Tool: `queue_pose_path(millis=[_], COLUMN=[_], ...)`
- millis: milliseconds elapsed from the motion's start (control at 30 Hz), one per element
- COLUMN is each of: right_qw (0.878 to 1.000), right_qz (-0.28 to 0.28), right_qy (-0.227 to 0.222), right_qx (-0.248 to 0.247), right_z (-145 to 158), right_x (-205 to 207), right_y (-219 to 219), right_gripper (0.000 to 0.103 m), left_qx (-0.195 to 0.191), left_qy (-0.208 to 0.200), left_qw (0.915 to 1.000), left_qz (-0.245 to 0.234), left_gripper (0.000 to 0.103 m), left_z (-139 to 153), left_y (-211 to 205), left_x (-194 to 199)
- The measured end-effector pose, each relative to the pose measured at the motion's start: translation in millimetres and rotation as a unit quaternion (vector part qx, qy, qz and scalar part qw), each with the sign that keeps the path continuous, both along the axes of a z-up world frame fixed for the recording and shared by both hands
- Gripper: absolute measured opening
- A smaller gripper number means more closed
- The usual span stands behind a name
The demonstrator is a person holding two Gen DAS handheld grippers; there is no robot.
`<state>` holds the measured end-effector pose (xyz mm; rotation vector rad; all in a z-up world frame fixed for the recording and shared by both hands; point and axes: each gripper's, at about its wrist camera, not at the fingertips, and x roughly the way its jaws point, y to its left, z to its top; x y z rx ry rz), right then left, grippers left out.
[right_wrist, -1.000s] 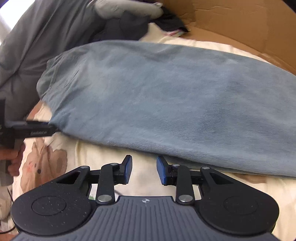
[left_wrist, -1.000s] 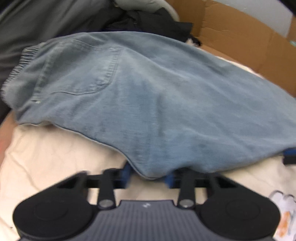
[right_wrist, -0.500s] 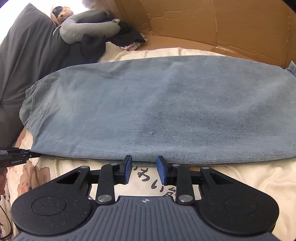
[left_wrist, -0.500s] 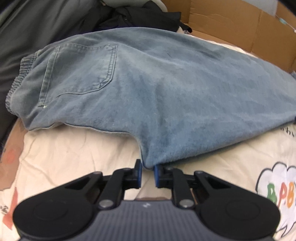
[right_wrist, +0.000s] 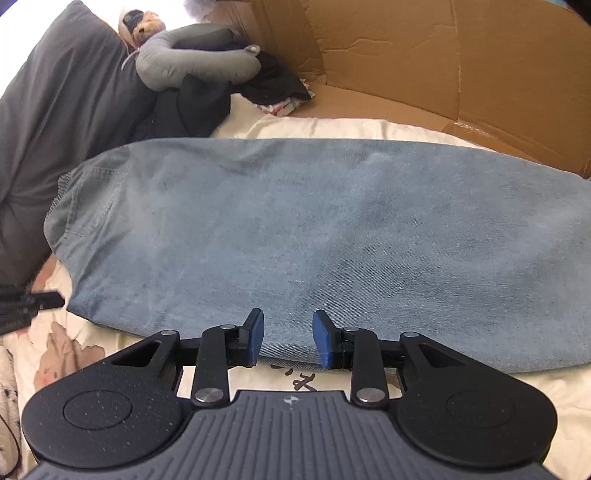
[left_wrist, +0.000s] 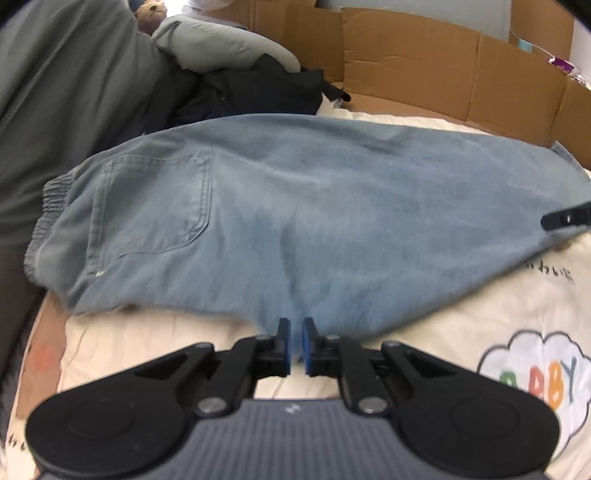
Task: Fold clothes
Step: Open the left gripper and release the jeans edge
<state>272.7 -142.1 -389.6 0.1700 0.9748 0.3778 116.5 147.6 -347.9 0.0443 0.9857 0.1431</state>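
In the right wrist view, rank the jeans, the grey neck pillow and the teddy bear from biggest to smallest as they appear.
1. jeans
2. grey neck pillow
3. teddy bear, farthest away, so apparent size only

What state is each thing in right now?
Jeans: flat on the bedsheet, near edge pinched.
Left tongs: just closed on the jeans' edge.
Right tongs: open over the near hem, gripping nothing.
Dark clothes: heaped, unfolded.

On the cream bedsheet [left_wrist: 480, 317] I can read coloured letters "BABY" [left_wrist: 546, 384] inside a white cloud print, partly blurred; above it runs black Japanese script [left_wrist: 550, 271], "わい" legible; more black characters [right_wrist: 301, 380] on the sheet I cannot make out.
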Motion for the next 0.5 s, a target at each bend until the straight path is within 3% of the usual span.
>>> queue_pose_path(millis=[167, 267, 500], right_qw=[1.000, 0.999, 0.999], right_qz=[0.008, 0.017, 0.002], right_qy=[0.011, 0.019, 0.016], right_qx=[-0.017, -0.036, -0.039], right_z=[-16.7, -28.7, -25.7], right_x=[1.9, 0.3, -6.5], right_y=[9.1, 11.6, 0.4], right_gripper=[0.036, 0.035, 0.035], left_qx=[-0.004, -0.003, -0.014], left_qy=[0.021, 0.030, 0.041], left_qw=[0.9997, 0.9994, 0.9991], left_qz=[-0.015, -0.017, 0.001], left_gripper=[0.008, 0.003, 0.005], left_z=[-28.2, -41.1, -29.1], left_y=[-0.7, 1.8, 2.2], left_x=[15.9, 19.0, 12.3])
